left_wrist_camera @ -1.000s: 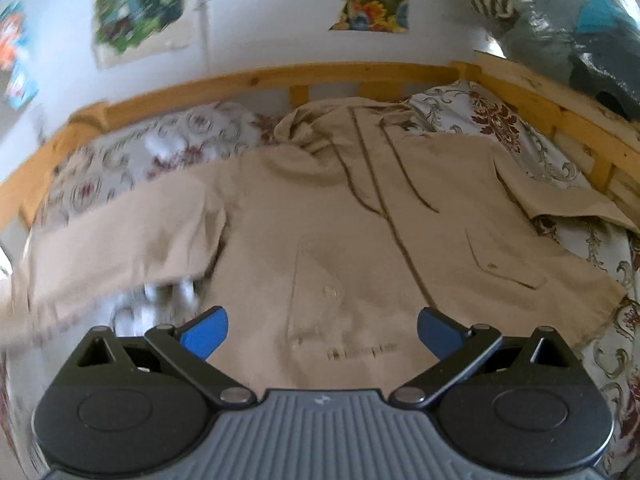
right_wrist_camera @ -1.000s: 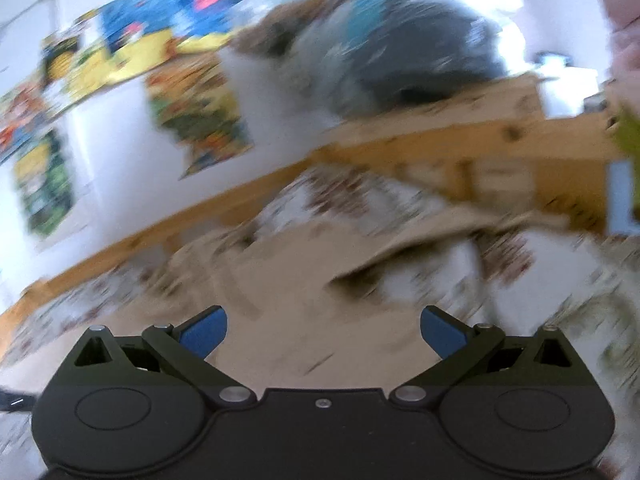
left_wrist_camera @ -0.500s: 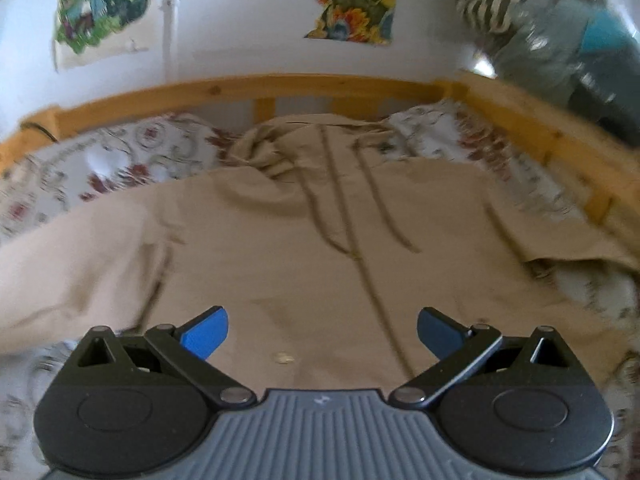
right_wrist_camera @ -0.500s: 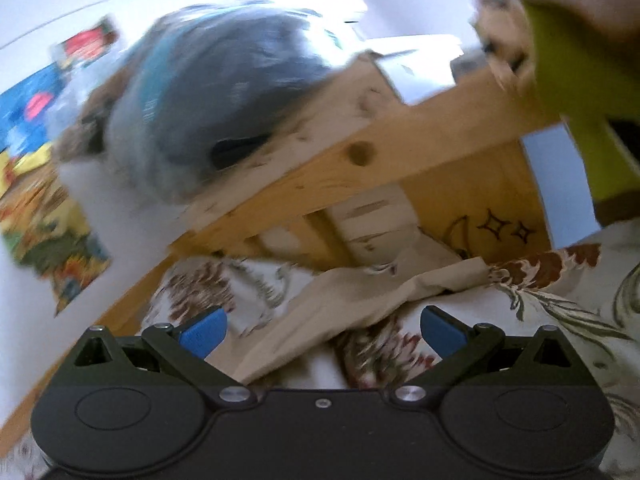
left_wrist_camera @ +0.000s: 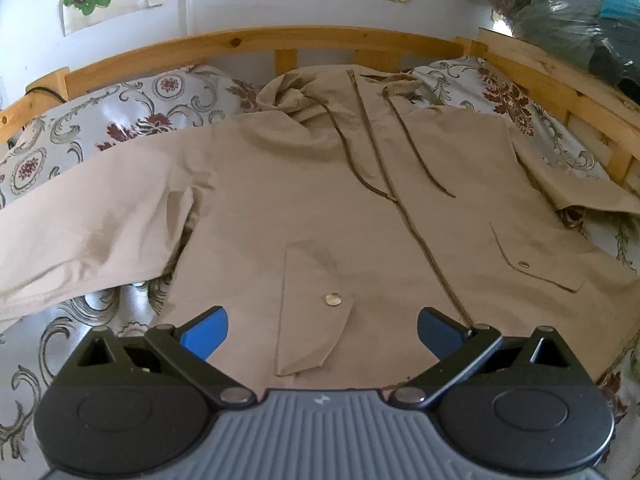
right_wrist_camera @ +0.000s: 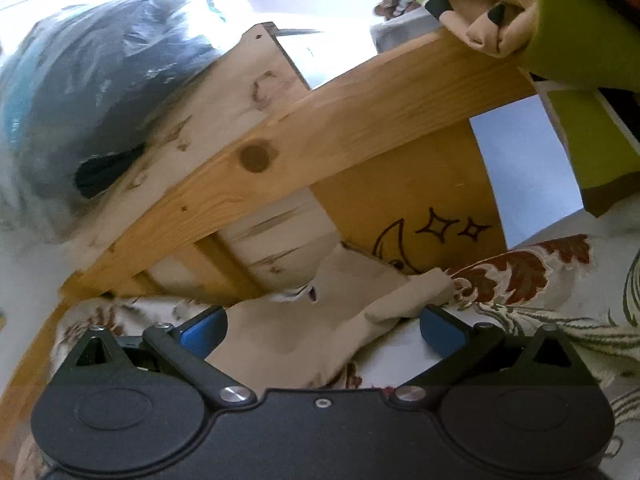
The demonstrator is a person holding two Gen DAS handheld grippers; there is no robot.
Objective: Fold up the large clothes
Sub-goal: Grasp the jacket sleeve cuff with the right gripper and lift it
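My right hand-held gripper (right_wrist_camera: 322,332), released, has the jacket's sleeve cuff (right_wrist_camera: 384,292) at twelve o'clock, nearer than my open left hand-held gripper (left_wrist_camera: 322,330).

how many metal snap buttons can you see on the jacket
2. One snap sits on the pocket flap left of the zipper; the other is on the pocket flap to its right. More may be hidden under folds.
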